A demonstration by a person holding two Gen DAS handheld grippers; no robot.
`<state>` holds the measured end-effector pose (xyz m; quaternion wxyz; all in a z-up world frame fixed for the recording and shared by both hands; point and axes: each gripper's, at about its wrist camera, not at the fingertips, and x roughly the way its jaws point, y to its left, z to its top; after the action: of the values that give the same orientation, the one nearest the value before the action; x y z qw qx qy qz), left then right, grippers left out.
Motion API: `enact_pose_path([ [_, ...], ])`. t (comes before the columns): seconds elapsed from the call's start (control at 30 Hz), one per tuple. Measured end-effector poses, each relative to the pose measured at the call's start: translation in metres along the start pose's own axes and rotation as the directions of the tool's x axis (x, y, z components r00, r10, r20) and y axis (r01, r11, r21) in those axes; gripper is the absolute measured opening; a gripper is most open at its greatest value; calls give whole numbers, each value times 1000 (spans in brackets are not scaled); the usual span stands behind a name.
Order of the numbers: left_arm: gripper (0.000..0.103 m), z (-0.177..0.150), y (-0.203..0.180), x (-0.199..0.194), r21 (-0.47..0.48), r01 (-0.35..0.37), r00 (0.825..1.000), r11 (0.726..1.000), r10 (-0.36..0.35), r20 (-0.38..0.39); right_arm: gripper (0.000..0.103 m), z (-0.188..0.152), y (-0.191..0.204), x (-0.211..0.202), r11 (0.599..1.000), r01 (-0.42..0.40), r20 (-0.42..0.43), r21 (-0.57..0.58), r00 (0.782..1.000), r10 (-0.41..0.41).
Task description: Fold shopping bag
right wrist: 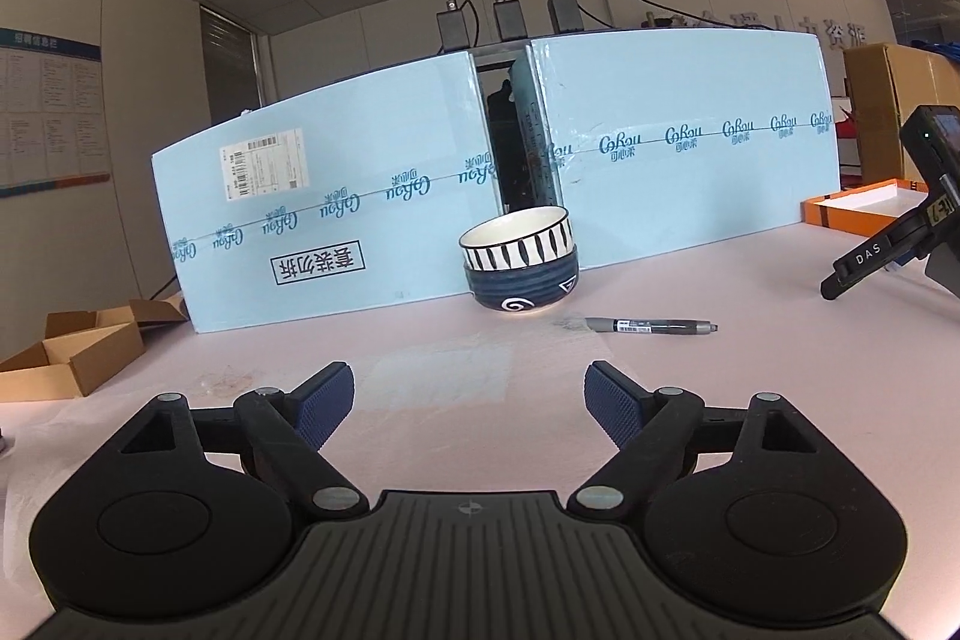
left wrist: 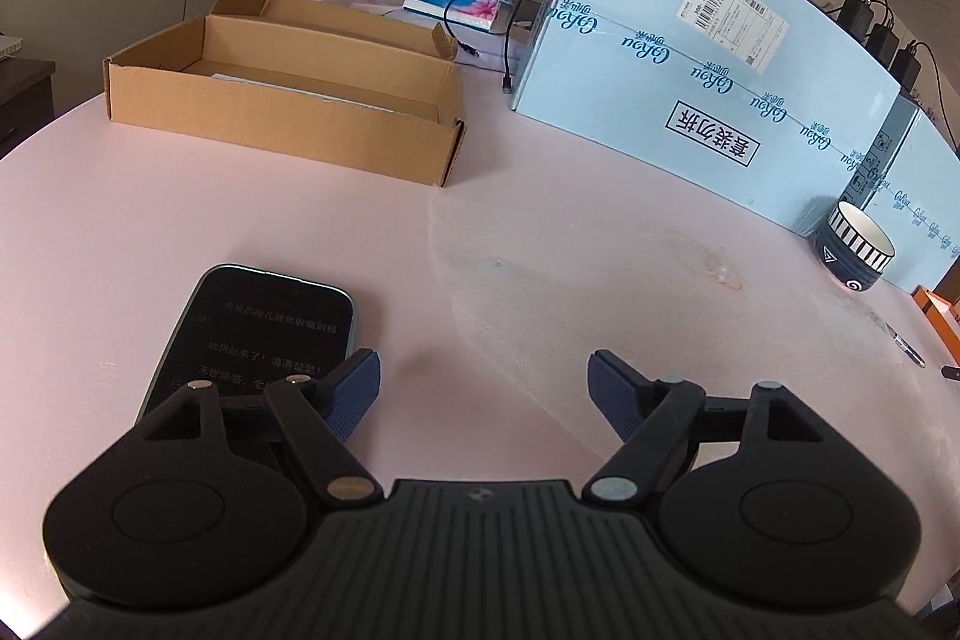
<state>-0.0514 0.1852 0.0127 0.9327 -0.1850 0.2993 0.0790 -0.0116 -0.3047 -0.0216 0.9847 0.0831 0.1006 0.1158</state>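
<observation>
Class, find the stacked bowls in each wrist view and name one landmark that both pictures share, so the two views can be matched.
Left wrist view: the stacked bowls sit far right, at mid height, against the light blue carton.
Right wrist view: the stacked bowls are near the centre, in front of the gap between the two blue cartons, with a marker pen to their right.
Shared landmark: the white shipping label on the blue carton.
</observation>
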Motion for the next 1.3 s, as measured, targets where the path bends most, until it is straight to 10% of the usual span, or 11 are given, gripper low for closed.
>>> enact_pose_path([
  [0.23, 71, 4, -10, 27, -13, 91, 996, 996, -91, -2, 84, -1, -4, -11, 998, 51, -7, 22, 999, -51],
  [0.43, 12, 7, -45, 36, 40, 244, 970, 969, -244, -15, 86, -1, -10, -14, 997, 71, -6, 42, 997, -71],
  [0.53, 1, 6, -55, 36, 46, 291, 957, 956, -290, -31, 86, -3, -9, -10, 998, 56, -16, 35, 998, -55],
  [0.83, 1, 78, -105, 24, 219, 233, 969, 948, -245, 29, 86, -9, -5, 2, 999, 14, -45, 39, 999, -12],
  [1.0, 10, 108, -188, 92, 324, 322, 946, 890, -294, -133, 86, -11, -3, -4, 998, 17, -42, 53, 999, -15],
  [1.17, 22, 67, -242, 173, 359, 349, 910, 866, -223, -349, 91, -8, -13, -23, 996, 69, -23, 61, 997, -68],
  [1.3, 32, 42, -239, 165, 336, 414, 881, 846, -280, -382, 91, -3, -30, -28, 989, 116, -26, 96, 993, -114],
])
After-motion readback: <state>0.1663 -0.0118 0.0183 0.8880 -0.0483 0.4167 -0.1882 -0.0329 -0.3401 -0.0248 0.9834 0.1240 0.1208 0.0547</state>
